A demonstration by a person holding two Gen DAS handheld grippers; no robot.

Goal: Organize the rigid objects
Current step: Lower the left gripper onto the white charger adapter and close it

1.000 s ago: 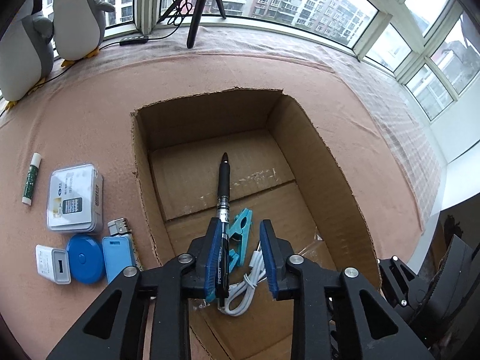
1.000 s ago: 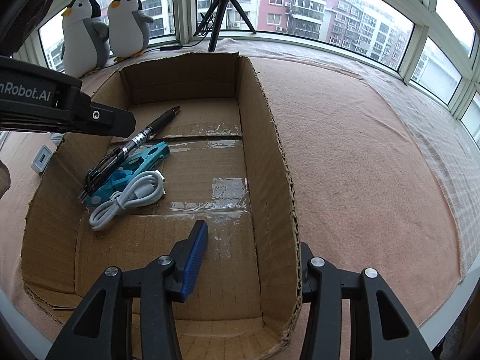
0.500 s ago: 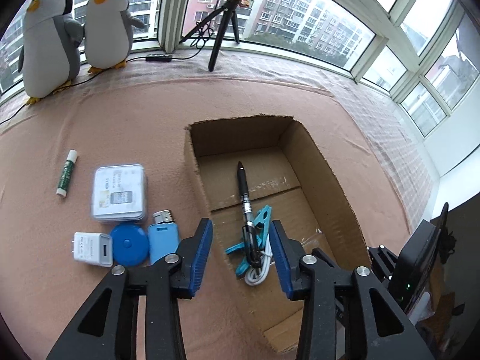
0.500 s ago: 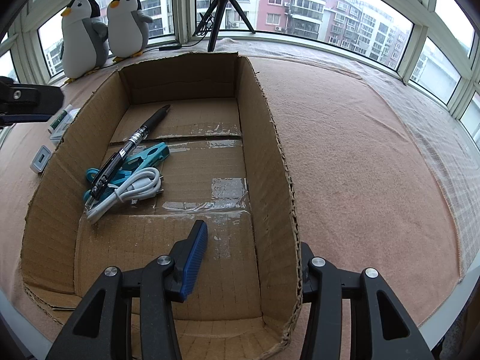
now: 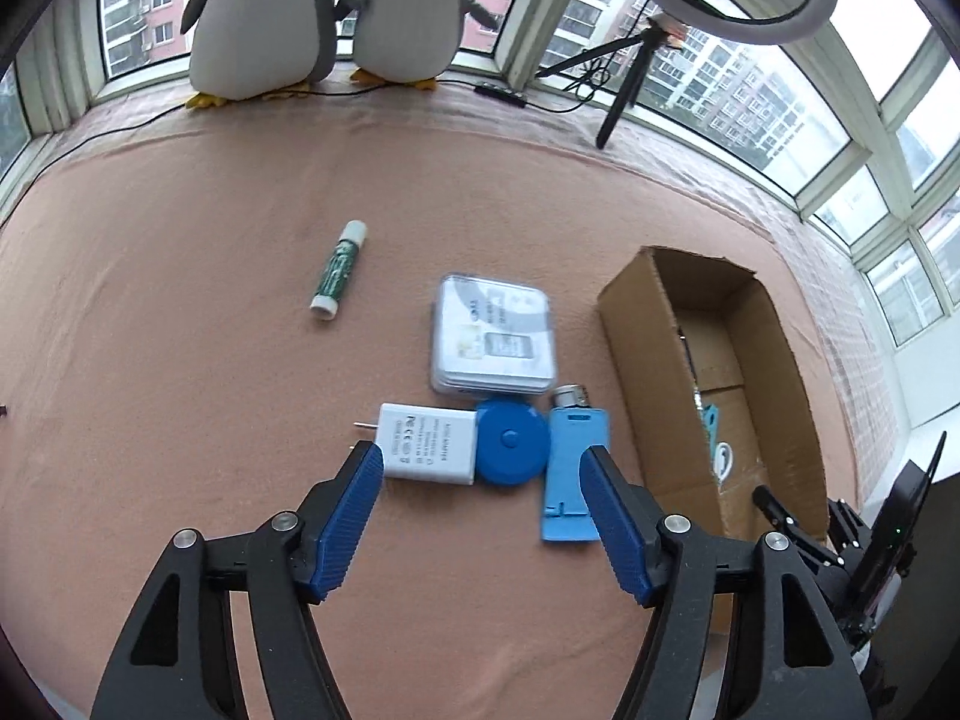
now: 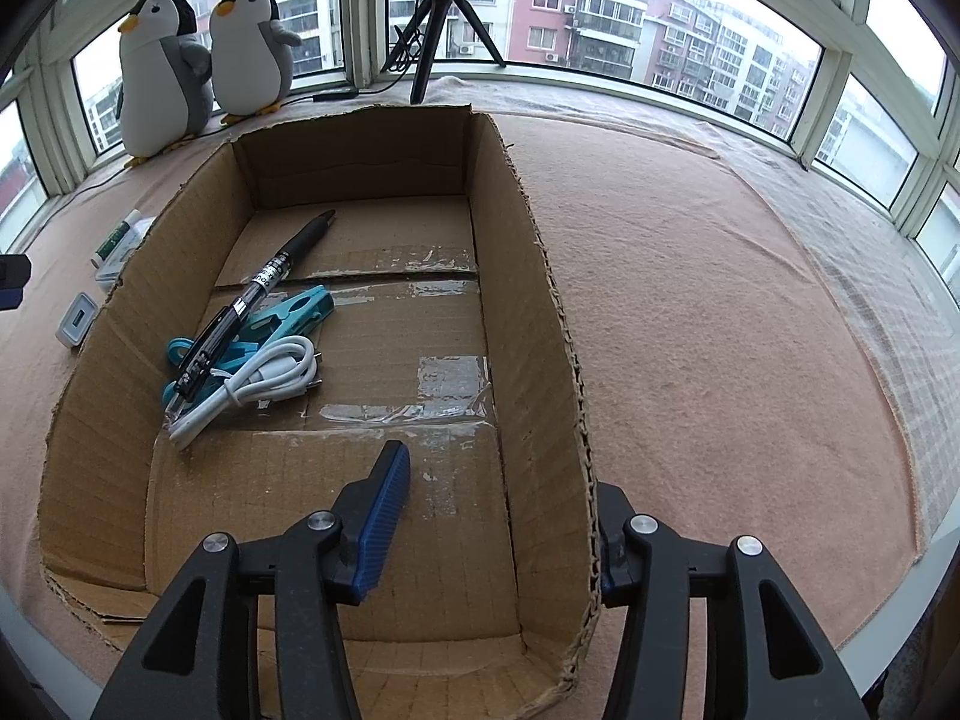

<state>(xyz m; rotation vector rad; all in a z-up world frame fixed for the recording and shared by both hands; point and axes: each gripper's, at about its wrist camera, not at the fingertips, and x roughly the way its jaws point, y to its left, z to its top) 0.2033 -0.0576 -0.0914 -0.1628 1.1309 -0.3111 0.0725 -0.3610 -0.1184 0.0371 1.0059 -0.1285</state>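
My left gripper is open and empty, above the pink cloth just short of a white charger, a round blue tape measure and a blue lighter. A clear plastic case and a green glue stick lie farther back. The cardboard box is to the right. In the right wrist view the box holds a black pen, a teal clip and a white cable. My right gripper is open, its jaws either side of the box's right wall.
Two plush penguins stand at the window sill with a tripod and a ring light. The charger and glue stick show left of the box in the right wrist view. The table edge runs close behind both grippers.
My left gripper let go of the pen, which now lies in the box, then swung left out of the box to the objects on the cloth. The right gripper has not moved.
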